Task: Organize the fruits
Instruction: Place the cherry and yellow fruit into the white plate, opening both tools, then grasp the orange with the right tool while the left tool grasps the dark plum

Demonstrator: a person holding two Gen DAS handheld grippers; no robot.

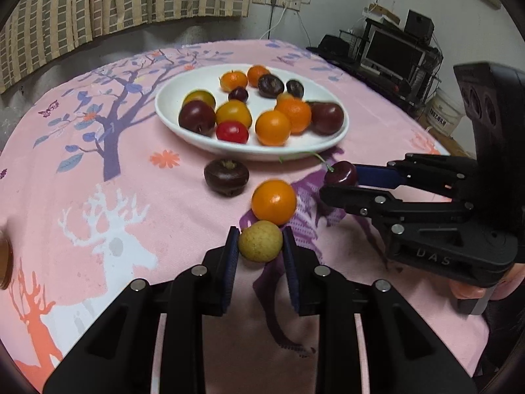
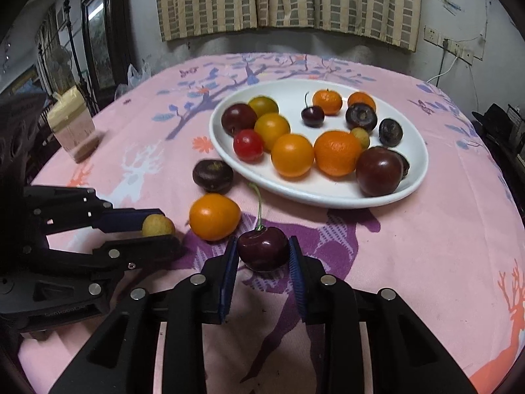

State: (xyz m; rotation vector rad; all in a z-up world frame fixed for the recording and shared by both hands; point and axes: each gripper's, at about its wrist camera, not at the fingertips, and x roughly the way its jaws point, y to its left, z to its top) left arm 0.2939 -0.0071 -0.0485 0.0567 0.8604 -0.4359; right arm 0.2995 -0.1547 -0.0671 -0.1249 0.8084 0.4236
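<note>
**Both claws clamped on fruit beside the plate**

Left wrist view: the left claw (image 1: 260, 244) is clamped on a yellow fruit (image 1: 260, 242), its pads touching both sides. Just ahead sits an orange fruit (image 1: 274, 201), with a dark fruit (image 1: 226, 176) beyond to the left and the plate (image 1: 170, 98) of fruit farther on. To the right, the right claw (image 1: 341, 180) grips a cherry (image 1: 341, 172).

Right wrist view: the right claw (image 2: 263, 254) pinches the cherry (image 2: 263, 252), stem up. The orange fruit (image 2: 214, 216) lies just ahead-left, the plate (image 2: 416, 170) ahead-right. Far left, the left claw (image 2: 160, 229) holds the yellow fruit (image 2: 157, 226) above the pink cloth (image 2: 426, 246).
</note>
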